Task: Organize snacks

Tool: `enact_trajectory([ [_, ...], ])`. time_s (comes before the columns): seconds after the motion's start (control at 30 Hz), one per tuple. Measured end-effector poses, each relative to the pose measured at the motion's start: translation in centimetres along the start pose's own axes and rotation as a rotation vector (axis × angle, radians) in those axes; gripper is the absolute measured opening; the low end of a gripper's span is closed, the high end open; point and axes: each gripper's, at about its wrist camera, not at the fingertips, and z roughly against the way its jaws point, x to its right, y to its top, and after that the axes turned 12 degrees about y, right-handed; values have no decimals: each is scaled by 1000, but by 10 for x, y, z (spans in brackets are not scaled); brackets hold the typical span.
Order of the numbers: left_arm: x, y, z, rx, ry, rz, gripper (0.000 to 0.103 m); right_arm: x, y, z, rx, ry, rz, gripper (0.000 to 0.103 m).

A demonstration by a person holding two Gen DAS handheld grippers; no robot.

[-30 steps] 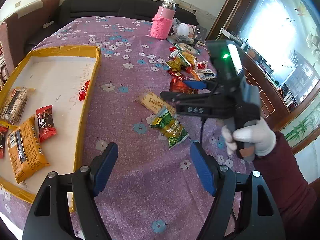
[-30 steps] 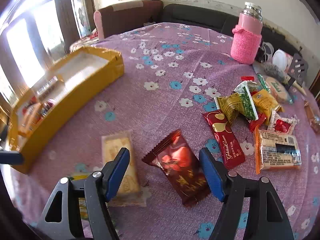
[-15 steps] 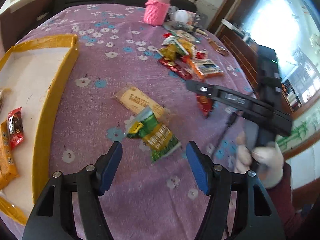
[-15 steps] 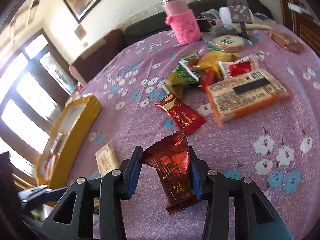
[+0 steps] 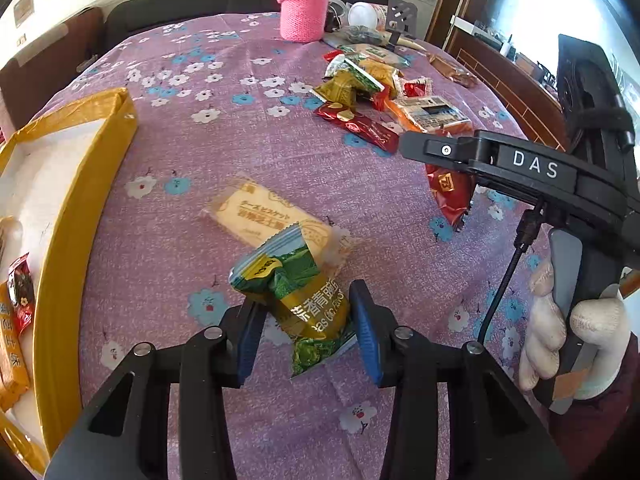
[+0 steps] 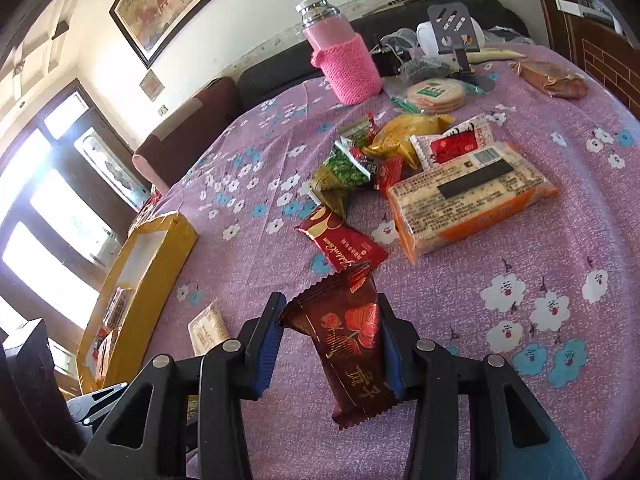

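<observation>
Black left gripper with blue pads and silver screws; right gripper marked "DAS"; white glove, maroon sleeve.

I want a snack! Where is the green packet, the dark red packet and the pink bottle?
green packet (image 5: 310, 300): left wrist view, on its yellow printed middle.
dark red packet (image 6: 352, 344): right wrist view, on the rose picture.
pink bottle (image 6: 348, 68): right wrist view, on its knitted sleeve.
</observation>
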Motion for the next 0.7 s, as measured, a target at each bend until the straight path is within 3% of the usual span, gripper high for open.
enact_trajectory([
  [0.27,-39,-2,40,77,-29,90,39,1,0,1,23,10,0,45],
  [0.43,-103,-2,74,146,36,160,39,-2,1,-3,14,6,-3,45],
  [0.57,-158,1,91,172,98,214,40,-33,5,2,-7,56,15,45],
  [0.7,-205,4,84,173,141,267,40,-102,12,-7,-61,146,86,44],
])
